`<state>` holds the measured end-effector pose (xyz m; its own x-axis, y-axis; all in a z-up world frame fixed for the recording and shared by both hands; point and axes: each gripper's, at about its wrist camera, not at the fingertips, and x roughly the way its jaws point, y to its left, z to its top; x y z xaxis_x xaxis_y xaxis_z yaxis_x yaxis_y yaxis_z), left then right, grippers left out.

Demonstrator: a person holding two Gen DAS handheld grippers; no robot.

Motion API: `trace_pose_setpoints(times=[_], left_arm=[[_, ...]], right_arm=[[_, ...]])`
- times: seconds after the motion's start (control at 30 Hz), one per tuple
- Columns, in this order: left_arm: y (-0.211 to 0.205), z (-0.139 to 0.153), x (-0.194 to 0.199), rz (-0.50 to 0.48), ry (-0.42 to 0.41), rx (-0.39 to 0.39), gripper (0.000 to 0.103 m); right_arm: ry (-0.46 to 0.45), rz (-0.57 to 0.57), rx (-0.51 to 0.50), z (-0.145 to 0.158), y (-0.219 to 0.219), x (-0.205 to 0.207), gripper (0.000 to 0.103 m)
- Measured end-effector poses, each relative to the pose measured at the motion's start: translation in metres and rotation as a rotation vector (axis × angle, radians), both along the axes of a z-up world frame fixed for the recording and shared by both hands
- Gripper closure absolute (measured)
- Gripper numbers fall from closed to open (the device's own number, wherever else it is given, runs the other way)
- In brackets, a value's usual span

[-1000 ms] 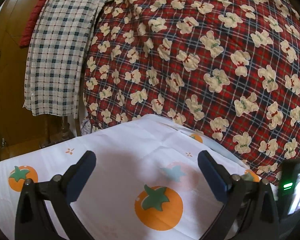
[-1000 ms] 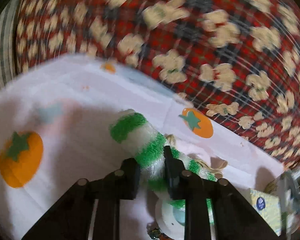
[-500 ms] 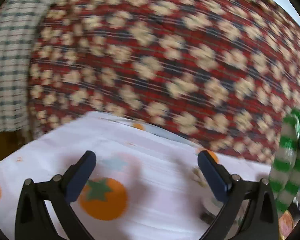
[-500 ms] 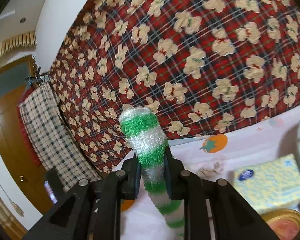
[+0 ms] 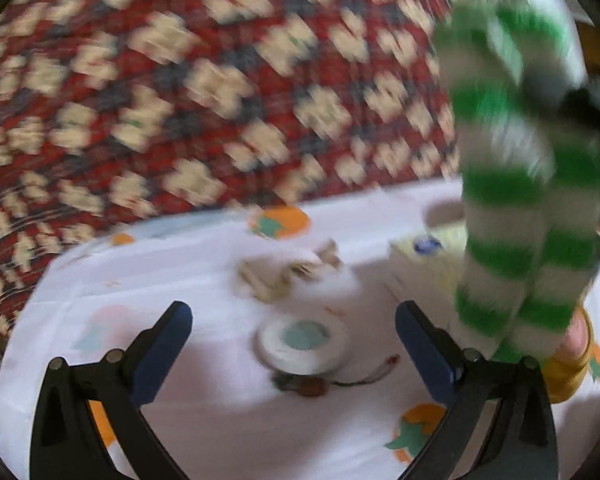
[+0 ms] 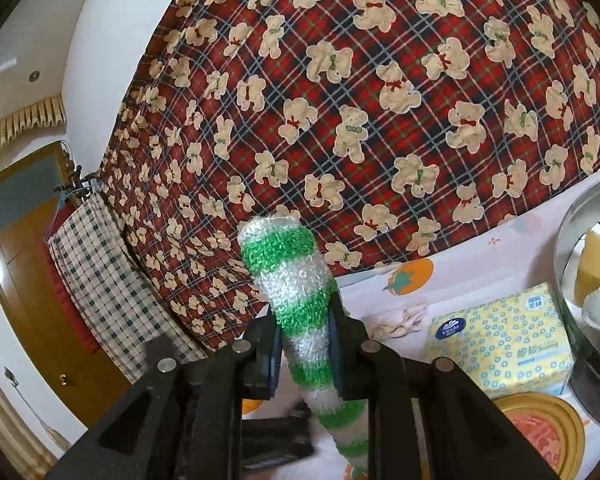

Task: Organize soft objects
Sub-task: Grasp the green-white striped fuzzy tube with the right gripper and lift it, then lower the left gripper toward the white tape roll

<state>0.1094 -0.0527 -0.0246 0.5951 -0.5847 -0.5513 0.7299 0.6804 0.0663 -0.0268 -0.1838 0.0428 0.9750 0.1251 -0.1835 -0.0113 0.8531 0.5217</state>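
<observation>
My right gripper (image 6: pixel 306 346) is clamped narrow on a fuzzy green-and-white striped sock (image 6: pixel 296 300), the pads pressing it at mid-length. The sock's long axis runs nearly upright, one end rising above the fingers against the red plaid teddy-bear blanket (image 6: pixel 380 100), the rest drooping below. My left gripper (image 5: pixel 294 330) stands wide with nothing between its blue pads, above the white tomato-print cloth (image 5: pixel 204 264). From the blurred left wrist view I see the sock doubled, two striped lengths hanging off the table at the right, and a white tape roll (image 5: pixel 302 344). Only the right view shows the yellow tissue pack (image 6: pixel 504 340), metal basin (image 6: pixel 572 240) and checked cloth (image 6: pixel 96 264).
</observation>
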Motion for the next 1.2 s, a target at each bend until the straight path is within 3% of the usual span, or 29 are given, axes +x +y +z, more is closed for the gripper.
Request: trace_pose_setpoints(times=[0.13,0.27,0.33,0.43,0.6,0.83,0.87,0.9,0.97,1.2], left_arm=[[-0.033,-0.019,0.008,-0.034,0.056,0.141,0.002],[-0.043,-0.032,0.029,0.007,0.168,0.215,0.037],[-0.039,-0.031,0.037,0.035,0.196,0.196,0.039],[-0.026,-0.023,0.042,0.052,0.228,0.116,0.06],[0.003,-0.004,0.037,0.048,0.178,-0.068,0.07],[0.021,0.0,0.049,0.116,0.212,-0.162,0.068],[0.02,-0.001,0.05,0.12,0.221,-0.157,0.056],[0.018,-0.004,0.052,0.132,0.229,-0.143,0.035],[0.014,-0.008,0.053,0.186,0.219,-0.097,0.016],[0.012,-0.015,0.055,0.194,0.245,-0.062,0.016]], right_arm=[[-0.021,-0.017,-0.013,0.006,-0.002,-0.008,0.081],[-0.023,-0.041,-0.019,0.009,-0.007,-0.012,0.081],[-0.014,-0.036,-0.004,0.007,-0.008,-0.01,0.081],[0.001,-0.027,0.008,0.004,-0.008,-0.008,0.081],[-0.005,-0.031,-0.009,0.005,-0.004,-0.01,0.081],[-0.004,-0.036,-0.008,0.003,-0.004,-0.01,0.081],[-0.003,-0.037,-0.011,0.003,-0.003,-0.009,0.081],[-0.002,-0.035,-0.01,0.003,-0.003,-0.009,0.081],[0.001,-0.032,-0.008,0.003,-0.003,-0.009,0.081],[0.032,-0.023,0.023,-0.004,-0.006,-0.005,0.081]])
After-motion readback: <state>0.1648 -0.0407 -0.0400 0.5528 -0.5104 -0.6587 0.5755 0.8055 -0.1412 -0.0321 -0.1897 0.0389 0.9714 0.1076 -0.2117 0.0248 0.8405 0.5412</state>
